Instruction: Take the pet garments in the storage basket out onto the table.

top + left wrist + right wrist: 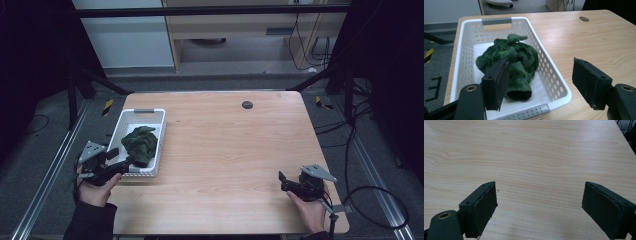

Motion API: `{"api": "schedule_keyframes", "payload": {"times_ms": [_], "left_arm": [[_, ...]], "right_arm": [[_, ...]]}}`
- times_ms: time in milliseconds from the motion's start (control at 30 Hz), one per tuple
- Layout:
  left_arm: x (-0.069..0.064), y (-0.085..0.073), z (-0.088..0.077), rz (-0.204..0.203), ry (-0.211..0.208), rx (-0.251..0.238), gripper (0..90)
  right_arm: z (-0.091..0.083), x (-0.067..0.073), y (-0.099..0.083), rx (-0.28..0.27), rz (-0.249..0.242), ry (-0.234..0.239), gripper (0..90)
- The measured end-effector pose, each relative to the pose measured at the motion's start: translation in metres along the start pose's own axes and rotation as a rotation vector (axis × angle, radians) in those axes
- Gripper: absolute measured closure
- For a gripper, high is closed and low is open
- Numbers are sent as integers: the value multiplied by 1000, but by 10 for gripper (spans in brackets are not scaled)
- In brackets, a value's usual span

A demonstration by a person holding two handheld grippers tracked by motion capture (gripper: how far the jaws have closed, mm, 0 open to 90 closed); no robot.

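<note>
A crumpled dark green fleece cloth (140,144) (511,65) lies inside a white perforated basket (155,131) (554,82) at the left of the wooden table. My left gripper (121,158) (540,85) hovers at the basket's near end, open, with nothing between its jaws; one jaw stands over the basket, the other over the table beside it. My right gripper (281,181) (539,210) rests low over bare wood at the table's near right corner, its jaws wide open and holding nothing.
The wooden table (230,145) (531,152) has a round dark cable hole (247,104) (584,18) near its far edge. Black frame posts and trailing cables stand around the table, and a striped floor marker (108,106) lies at the far left.
</note>
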State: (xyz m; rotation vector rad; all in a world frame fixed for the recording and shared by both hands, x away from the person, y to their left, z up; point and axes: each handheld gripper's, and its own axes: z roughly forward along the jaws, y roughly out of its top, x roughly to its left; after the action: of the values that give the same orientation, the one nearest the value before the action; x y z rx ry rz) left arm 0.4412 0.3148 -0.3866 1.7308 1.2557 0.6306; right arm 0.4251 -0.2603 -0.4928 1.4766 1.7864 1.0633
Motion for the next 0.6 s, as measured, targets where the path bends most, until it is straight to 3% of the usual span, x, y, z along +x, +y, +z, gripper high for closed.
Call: {"api": "schedule_keyframes", "payload": {"times_ms": [233, 600], "left_arm": [[6, 11, 5, 32, -13, 7, 290], [10, 36, 15, 136, -26, 51, 273]], "right_arm": [[1, 0, 0, 6, -2, -2, 123], [1, 0, 0, 5, -7, -4, 119]]}}
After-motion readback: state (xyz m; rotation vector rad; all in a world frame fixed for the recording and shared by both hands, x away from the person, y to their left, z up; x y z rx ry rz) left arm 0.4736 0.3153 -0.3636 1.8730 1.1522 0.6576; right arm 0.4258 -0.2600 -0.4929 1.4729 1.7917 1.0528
